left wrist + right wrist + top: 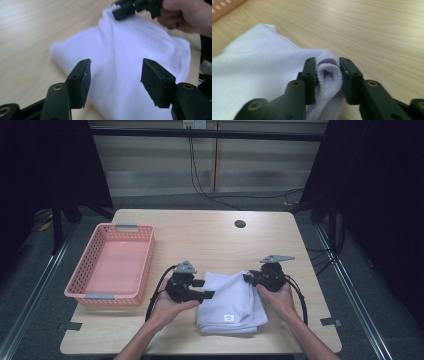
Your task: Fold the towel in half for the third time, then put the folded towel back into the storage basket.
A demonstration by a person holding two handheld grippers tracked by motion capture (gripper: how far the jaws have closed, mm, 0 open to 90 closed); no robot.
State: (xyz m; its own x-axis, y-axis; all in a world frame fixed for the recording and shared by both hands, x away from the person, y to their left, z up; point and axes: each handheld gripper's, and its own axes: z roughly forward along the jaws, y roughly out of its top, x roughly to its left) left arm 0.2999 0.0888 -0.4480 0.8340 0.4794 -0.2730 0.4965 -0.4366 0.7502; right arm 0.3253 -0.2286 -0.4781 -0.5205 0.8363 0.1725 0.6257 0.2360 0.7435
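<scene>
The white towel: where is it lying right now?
In the high view the folded towel lies front-centre on the table, between the two grippers and right of the pink basket.

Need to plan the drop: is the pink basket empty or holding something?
Empty: the pink perforated plastic basket shows only its bare floor in the high view.

Even overhead light falls on the pale wooden table (210,240); the surroundings lie in deep shadow. The folded white terry towel (130,65) appears motion-blurred and slightly overexposed in the left gripper view. In the right gripper view the far tabletop is out of focus.
</scene>
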